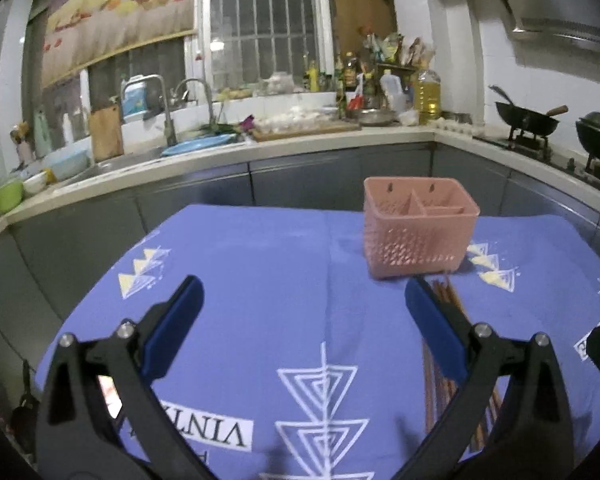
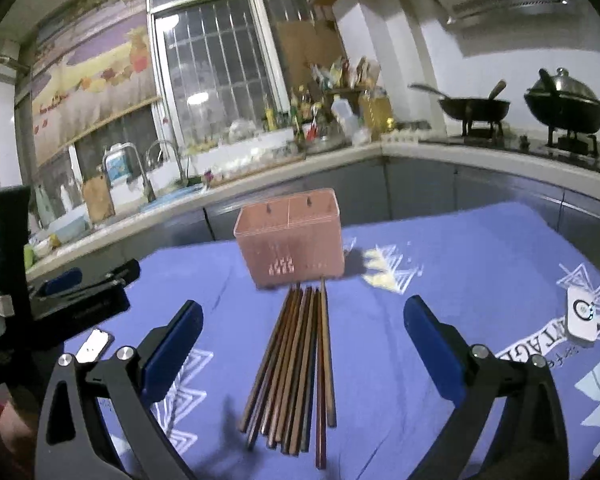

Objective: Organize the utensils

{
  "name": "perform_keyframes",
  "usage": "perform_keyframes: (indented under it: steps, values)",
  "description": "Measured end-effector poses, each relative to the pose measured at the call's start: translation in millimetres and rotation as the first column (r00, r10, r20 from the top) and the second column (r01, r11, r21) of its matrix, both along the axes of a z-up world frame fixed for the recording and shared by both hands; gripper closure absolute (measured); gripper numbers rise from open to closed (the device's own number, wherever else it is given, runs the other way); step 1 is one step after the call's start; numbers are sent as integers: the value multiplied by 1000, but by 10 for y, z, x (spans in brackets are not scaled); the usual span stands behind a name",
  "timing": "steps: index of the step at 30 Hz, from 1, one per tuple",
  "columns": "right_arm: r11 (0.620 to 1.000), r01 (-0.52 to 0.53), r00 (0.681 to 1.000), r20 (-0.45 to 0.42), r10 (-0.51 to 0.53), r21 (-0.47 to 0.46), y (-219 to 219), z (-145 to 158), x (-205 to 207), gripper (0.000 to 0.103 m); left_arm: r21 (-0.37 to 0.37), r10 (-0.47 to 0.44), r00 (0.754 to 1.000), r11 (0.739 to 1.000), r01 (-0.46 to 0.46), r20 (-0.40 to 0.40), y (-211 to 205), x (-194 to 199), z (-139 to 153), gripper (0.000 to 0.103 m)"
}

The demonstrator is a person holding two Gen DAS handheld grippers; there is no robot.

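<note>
A pink perforated utensil holder (image 1: 418, 230) with compartments stands on the blue patterned cloth (image 1: 268, 272). It also shows in the right wrist view (image 2: 292, 238). Several brown wooden chopsticks (image 2: 296, 364) lie bundled on the cloth just in front of it. In the left wrist view the chopsticks (image 1: 450, 300) are partly hidden behind my right finger. My left gripper (image 1: 304, 328) is open and empty, left of the chopsticks. My right gripper (image 2: 304, 348) is open and empty, its fingers on either side of the bundle, above it.
The other hand-held gripper (image 2: 60, 300) sits at the left in the right wrist view. A white tag (image 2: 582, 316) lies on the cloth at right. Behind the table runs a counter (image 1: 300, 144) with a sink, bottles and woks (image 2: 476, 108).
</note>
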State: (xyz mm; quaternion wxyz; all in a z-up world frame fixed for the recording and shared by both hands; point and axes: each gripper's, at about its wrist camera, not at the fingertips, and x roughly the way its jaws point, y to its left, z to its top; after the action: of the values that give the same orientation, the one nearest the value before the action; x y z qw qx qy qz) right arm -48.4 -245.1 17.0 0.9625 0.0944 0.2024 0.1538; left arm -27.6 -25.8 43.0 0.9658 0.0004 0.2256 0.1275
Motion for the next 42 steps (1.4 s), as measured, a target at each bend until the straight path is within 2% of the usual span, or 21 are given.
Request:
perform_keyframes:
  steps: [3,7,29,34,42]
  values:
    - [1000,3,1000,3,-3,5,5,-17,5,4,-16,-20,1000,1000,19,-11,-48,23,0,6]
    - [1000,-6,1000,-24,6,9,22,-84,37,5,0,-26,999,1000,26,-40,-93,40,-35,6]
    - [1000,-4,1000,-21,4,11,35,-77,84,6,-5,-27,998,1000,27,-49,-68,18,-73,6]
    - [1000,-7,1000,-18,7,5,46,-74,84,7,6,-25,999,1000,25,-37,-44,-22,-50,6]
    - [1000,8,1000,-8,-8,5,21,-38,59,8,21,-17,999,1000,16,34,30,-180,-45,6]
